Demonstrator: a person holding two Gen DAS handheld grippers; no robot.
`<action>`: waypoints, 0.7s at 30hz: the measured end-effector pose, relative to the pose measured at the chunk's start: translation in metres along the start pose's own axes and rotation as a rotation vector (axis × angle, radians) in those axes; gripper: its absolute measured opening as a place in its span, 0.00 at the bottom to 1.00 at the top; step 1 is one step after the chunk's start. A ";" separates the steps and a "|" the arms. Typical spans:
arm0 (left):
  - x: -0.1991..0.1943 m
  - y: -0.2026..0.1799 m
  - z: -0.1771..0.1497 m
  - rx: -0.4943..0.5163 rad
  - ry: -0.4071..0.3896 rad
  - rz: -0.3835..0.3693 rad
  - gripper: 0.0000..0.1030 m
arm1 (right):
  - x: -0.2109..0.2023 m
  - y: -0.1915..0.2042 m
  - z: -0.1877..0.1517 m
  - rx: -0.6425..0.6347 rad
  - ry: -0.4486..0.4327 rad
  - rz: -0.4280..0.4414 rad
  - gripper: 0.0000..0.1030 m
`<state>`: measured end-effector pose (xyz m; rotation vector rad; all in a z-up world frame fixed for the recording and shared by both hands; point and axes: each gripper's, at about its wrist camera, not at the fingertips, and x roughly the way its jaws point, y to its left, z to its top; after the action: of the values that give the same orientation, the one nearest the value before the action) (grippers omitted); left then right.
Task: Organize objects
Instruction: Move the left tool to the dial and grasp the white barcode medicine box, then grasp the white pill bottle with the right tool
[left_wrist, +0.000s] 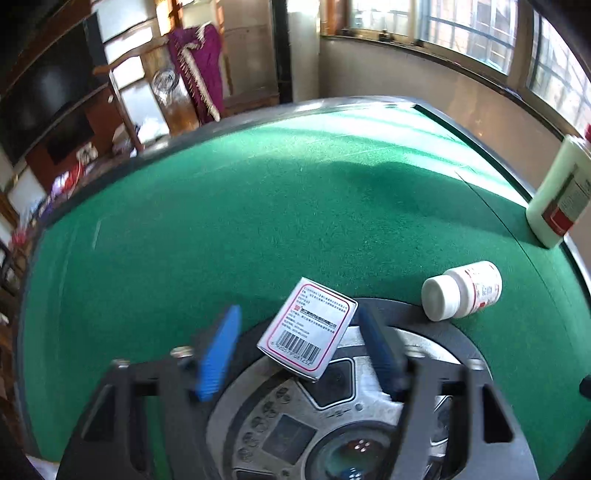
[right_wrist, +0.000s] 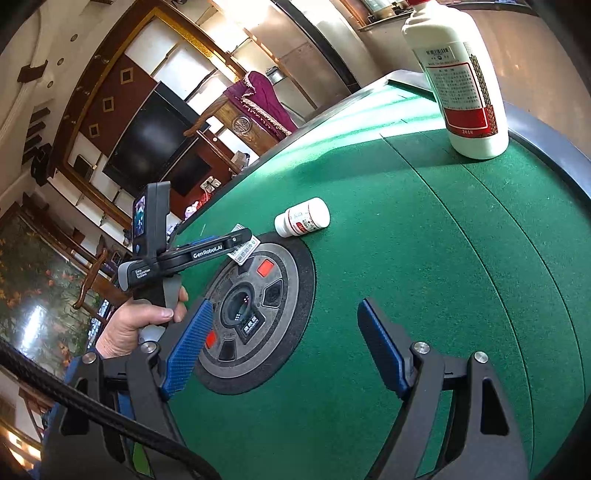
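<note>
A small silver box (left_wrist: 308, 328) lay on the green table's (left_wrist: 258, 206) round centre panel (left_wrist: 436, 321), between the left gripper's (left_wrist: 299, 350) spread, untouching pads. The right gripper (right_wrist: 286, 347) hovered open nearby.

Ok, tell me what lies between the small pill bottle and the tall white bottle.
Nothing: only bare green felt separates the small pill bottle, lying on its side, from the tall white bottle standing near the edge. The right wrist view shows it best.

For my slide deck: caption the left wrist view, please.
Left tongs straddle a barcoded medicine box beside a toppled pill bottle on green felt.
</note>
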<state>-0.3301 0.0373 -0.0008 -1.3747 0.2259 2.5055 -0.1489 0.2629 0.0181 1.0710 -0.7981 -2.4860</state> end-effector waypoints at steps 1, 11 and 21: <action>0.002 0.003 -0.002 -0.027 0.018 -0.012 0.29 | 0.001 -0.001 0.000 0.000 0.001 -0.009 0.78; -0.069 0.009 -0.070 -0.222 -0.027 -0.006 0.28 | 0.003 -0.011 0.003 -0.018 -0.015 -0.092 0.78; -0.142 -0.015 -0.205 -0.202 -0.100 0.059 0.28 | 0.061 0.008 0.047 -0.118 0.107 -0.047 0.78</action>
<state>-0.0887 -0.0260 0.0094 -1.3264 -0.0079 2.6998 -0.2242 0.2440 0.0151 1.1819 -0.5944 -2.4557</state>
